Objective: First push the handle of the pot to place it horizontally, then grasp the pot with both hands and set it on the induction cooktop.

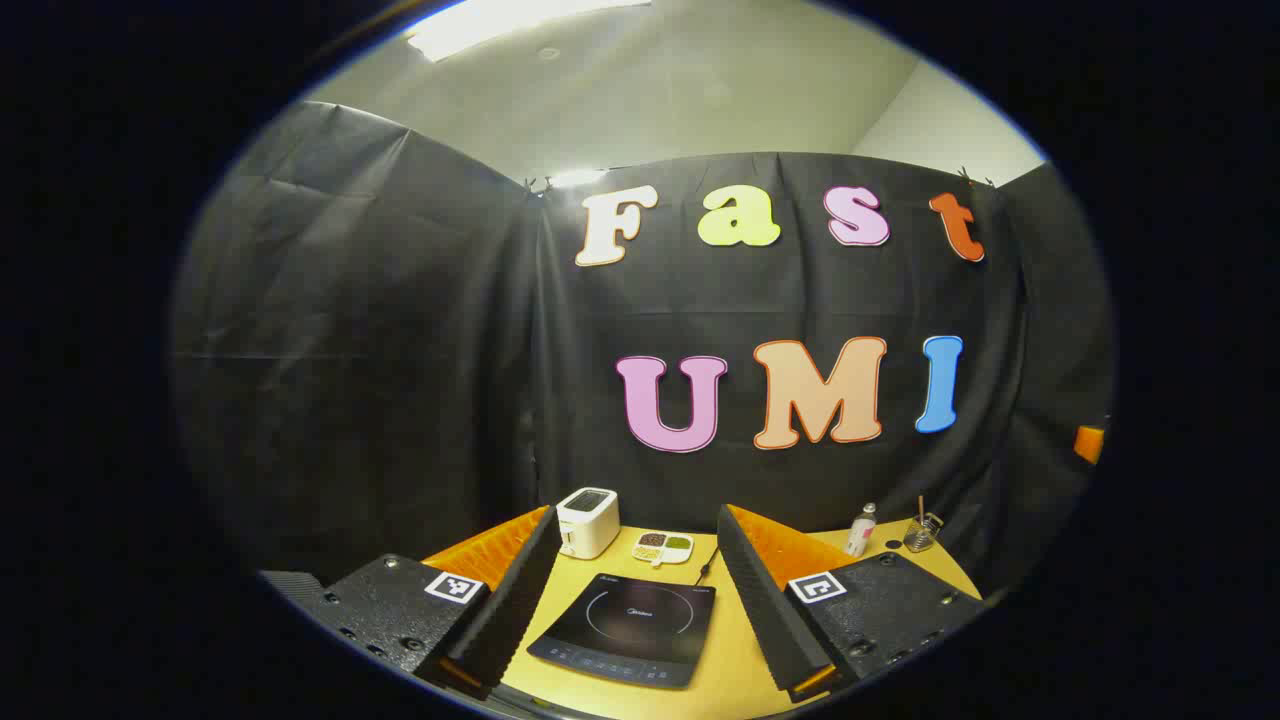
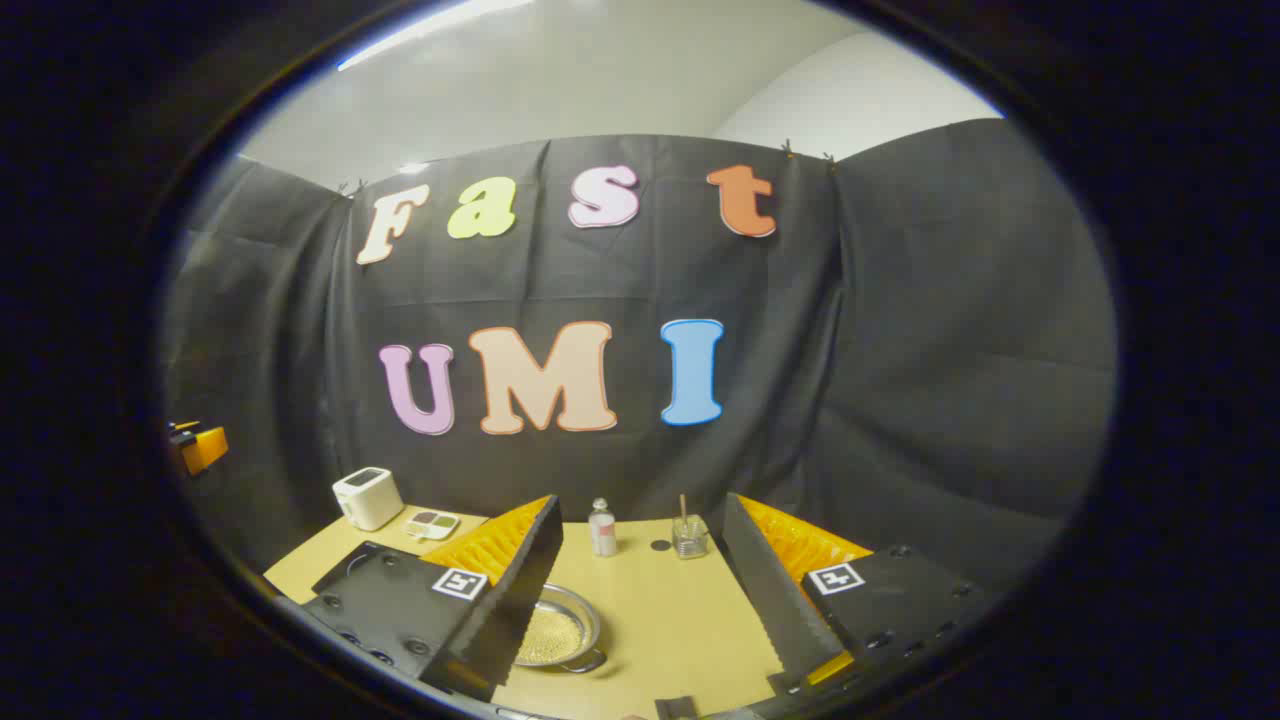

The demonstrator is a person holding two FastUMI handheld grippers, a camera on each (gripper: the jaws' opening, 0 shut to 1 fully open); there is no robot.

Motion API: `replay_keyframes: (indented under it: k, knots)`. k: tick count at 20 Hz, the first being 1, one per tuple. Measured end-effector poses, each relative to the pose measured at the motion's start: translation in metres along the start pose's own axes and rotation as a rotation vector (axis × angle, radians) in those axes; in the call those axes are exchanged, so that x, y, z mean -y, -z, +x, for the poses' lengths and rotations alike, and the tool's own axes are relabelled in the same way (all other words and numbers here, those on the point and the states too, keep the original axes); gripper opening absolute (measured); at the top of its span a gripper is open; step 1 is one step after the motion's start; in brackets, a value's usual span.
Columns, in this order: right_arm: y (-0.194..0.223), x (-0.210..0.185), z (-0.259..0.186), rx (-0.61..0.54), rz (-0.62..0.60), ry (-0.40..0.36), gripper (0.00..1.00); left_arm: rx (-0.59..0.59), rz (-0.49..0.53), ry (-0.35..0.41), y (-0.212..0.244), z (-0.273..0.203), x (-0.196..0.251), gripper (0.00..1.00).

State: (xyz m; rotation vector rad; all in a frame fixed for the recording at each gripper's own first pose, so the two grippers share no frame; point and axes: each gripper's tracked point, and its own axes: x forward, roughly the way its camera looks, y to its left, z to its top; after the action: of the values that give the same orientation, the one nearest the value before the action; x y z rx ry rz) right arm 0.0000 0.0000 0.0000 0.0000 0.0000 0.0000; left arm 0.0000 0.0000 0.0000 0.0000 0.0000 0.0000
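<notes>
Left gripper (image 1: 640, 625) spread wide, holding nothing, hanging over the induction cooktop (image 1: 628, 628) on the table (image 1: 735, 660). Right gripper (image 2: 640, 620) also wide, nothing held. Pot (image 2: 555, 632) sits on the table, partly behind its left finger, apart from the cooktop.

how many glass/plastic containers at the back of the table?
2: a small clear bottle with a pink label and, to its right in the right gripper view, a clear glass jar holding a stick. Others may be hidden.

A tan wooden table (image 1: 735, 660) held an induction cooktop (image 1: 628, 628) nearby. Farther back stood a toaster (image 1: 587, 521), divided dish (image 1: 662, 546), bottle (image 1: 861, 530) and glass jar (image 1: 921, 533). A metal pot (image 2: 558, 630) sat rightward.
</notes>
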Motion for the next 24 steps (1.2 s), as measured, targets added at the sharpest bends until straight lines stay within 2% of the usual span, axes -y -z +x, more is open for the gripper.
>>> replay_keyframes:
  k: [2, 3, 5, 7, 8, 10, 11, 12, 13, 15, 16, 17, 18, 19, 24]
  knots:
    - [0.000, 0.008, -0.010, 0.007, -0.001, 0.021, 0.94, 0.003, 0.007, 0.004, 0.001, 0.001, 0.001, 0.92]
    - [0.000, 0.009, -0.015, 0.005, 0.000, 0.024, 0.94, 0.010, 0.018, 0.007, 0.000, 0.002, 0.002, 0.95]
    - [0.004, 0.013, -0.022, -0.002, 0.002, 0.030, 0.94, 0.013, 0.028, 0.026, 0.002, 0.001, 0.005, 0.92]
    - [0.003, 0.017, -0.027, -0.004, -0.004, 0.040, 0.94, 0.014, 0.016, 0.051, 0.002, -0.001, 0.011, 0.95]
    - [0.003, 0.017, -0.029, -0.006, -0.006, 0.043, 0.94, 0.010, 0.010, 0.063, 0.005, -0.002, 0.014, 0.92]
    - [0.003, 0.015, -0.032, -0.005, -0.012, 0.043, 0.94, 0.017, 0.010, 0.084, 0.005, -0.004, 0.016, 0.95]
    - [0.002, 0.013, -0.034, -0.004, -0.015, 0.044, 0.94, 0.024, 0.015, 0.091, 0.004, -0.005, 0.017, 0.92]
    - [0.002, 0.011, -0.035, -0.004, -0.017, 0.043, 0.94, 0.025, 0.019, 0.095, 0.006, -0.005, 0.016, 0.95]
    - [0.002, 0.009, -0.035, -0.006, -0.017, 0.042, 0.94, 0.023, 0.024, 0.103, 0.007, -0.006, 0.017, 0.92]
    - [0.007, 0.003, -0.036, -0.023, -0.019, 0.036, 0.94, 0.012, 0.027, 0.118, 0.011, -0.005, 0.020, 0.95]
    - [0.010, 0.002, -0.035, -0.030, -0.021, 0.033, 0.94, 0.006, 0.027, 0.122, 0.014, -0.005, 0.019, 0.92]
    - [0.012, 0.000, -0.035, -0.039, -0.024, 0.031, 0.94, -0.004, 0.023, 0.127, 0.016, -0.003, 0.019, 0.95]
    - [0.016, -0.002, -0.035, -0.048, -0.026, 0.031, 0.94, -0.013, 0.016, 0.131, 0.020, -0.003, 0.019, 0.92]
    - [0.018, -0.003, -0.034, -0.056, -0.027, 0.033, 0.94, -0.020, 0.010, 0.133, 0.022, -0.001, 0.019, 0.95]
    - [0.026, -0.010, -0.032, -0.073, -0.010, 0.040, 0.94, -0.031, 0.017, 0.114, 0.028, 0.005, 0.003, 0.95]
